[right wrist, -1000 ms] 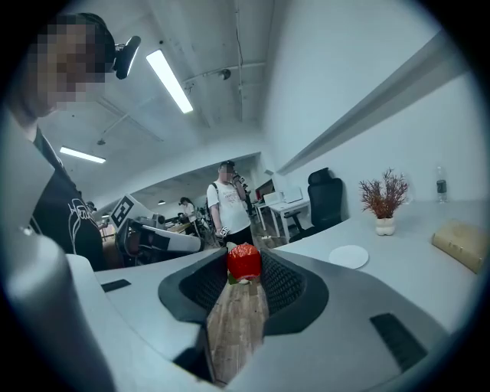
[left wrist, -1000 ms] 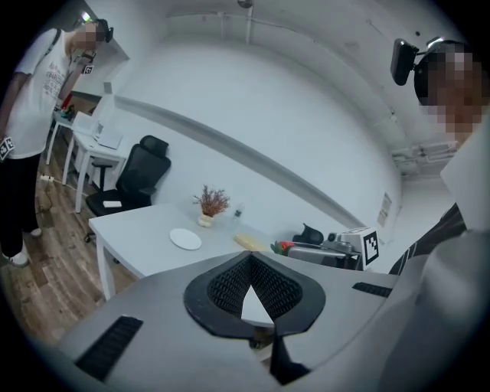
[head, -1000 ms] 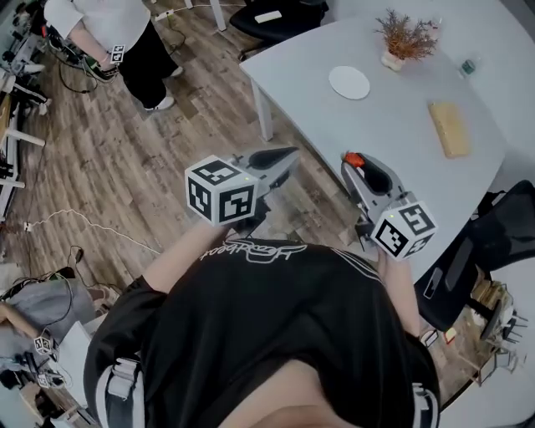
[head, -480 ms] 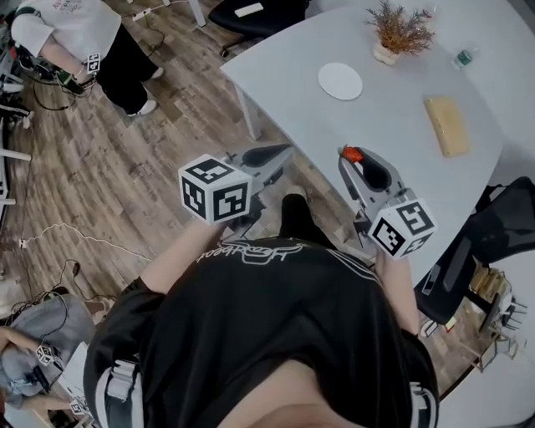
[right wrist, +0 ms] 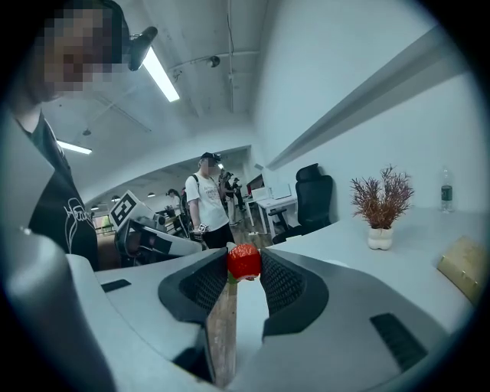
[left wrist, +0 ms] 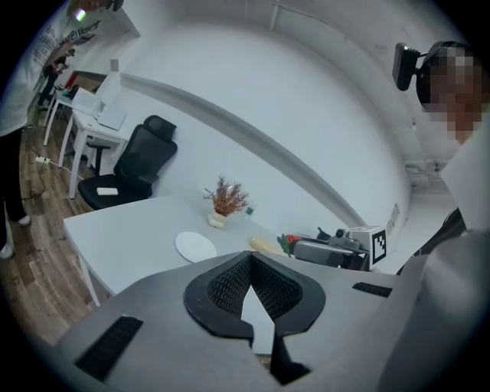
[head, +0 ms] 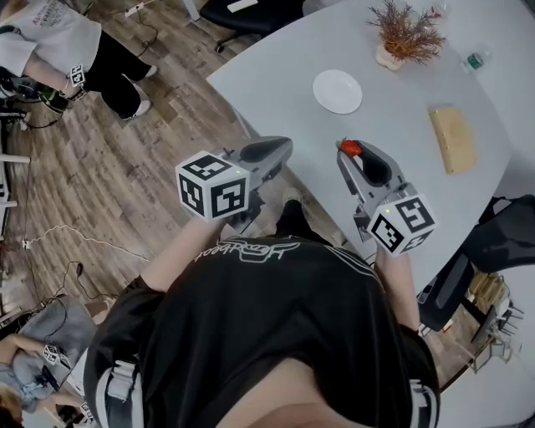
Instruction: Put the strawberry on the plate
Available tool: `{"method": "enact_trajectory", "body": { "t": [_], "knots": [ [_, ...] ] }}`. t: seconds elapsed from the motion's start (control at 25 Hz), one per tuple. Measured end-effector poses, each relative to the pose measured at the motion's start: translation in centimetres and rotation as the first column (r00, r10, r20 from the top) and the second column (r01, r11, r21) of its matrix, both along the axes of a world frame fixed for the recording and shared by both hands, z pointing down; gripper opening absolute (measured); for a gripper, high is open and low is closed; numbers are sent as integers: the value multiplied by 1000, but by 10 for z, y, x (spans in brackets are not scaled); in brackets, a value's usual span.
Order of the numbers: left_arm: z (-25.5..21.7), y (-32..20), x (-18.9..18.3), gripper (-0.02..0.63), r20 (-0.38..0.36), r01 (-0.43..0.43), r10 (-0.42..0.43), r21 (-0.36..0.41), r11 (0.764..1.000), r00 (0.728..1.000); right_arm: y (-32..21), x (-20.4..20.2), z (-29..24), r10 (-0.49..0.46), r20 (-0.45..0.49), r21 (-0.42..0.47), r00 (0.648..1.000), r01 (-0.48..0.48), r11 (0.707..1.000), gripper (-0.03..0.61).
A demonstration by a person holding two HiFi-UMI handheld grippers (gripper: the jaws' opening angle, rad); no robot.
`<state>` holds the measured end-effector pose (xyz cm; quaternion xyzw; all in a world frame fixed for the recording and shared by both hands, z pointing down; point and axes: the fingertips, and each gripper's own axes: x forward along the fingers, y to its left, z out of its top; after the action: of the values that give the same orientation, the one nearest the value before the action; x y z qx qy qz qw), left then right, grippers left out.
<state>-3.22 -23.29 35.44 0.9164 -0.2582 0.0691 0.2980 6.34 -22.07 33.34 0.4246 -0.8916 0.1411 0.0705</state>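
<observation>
In right gripper (head: pixel 350 153), strawberry (right wrist: pixel 243 260) calyx downward

Grey bench (head: pixel 276 84): dried plant in white pot (head: pixel 407 38) at far edge; capped bottle (head: pixel 476 60) near it; tan block (head: pixel 451 140) closer in. Wood floor (head: pixel 109 167): black chair (head: pixel 242 12), standing bystander (head: pixel 50 38).

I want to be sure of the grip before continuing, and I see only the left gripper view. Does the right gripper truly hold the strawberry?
Observer: Yes. The right gripper view shows the jaws of the right gripper shut on the strawberry, near their tips.
Operator: Is it above the plate now?
Observer: No. In the head view the strawberry is over the table, short of the plate.
</observation>
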Motion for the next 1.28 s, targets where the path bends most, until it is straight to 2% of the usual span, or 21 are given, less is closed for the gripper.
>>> {"method": "enact_trajectory", "body": {
  "t": [0.44,1.0,1.08,1.28],
  "knots": [
    [27,-84,39,6,37,-23,25,-52,998,999,-93,39,19,16,19,-38,1000,-16,999,127],
    [81,-121,58,6,62,-31,39,-131,991,997,-153,58,65,60,31,-94,998,-57,994,127],
    [90,-123,59,6,68,-31,41,-147,989,997,-160,59,70,70,8,-82,998,-69,994,127],
    [105,-127,61,6,72,-28,41,-174,984,997,-179,65,86,90,-123,-24,988,-93,995,127]
  ]
}}
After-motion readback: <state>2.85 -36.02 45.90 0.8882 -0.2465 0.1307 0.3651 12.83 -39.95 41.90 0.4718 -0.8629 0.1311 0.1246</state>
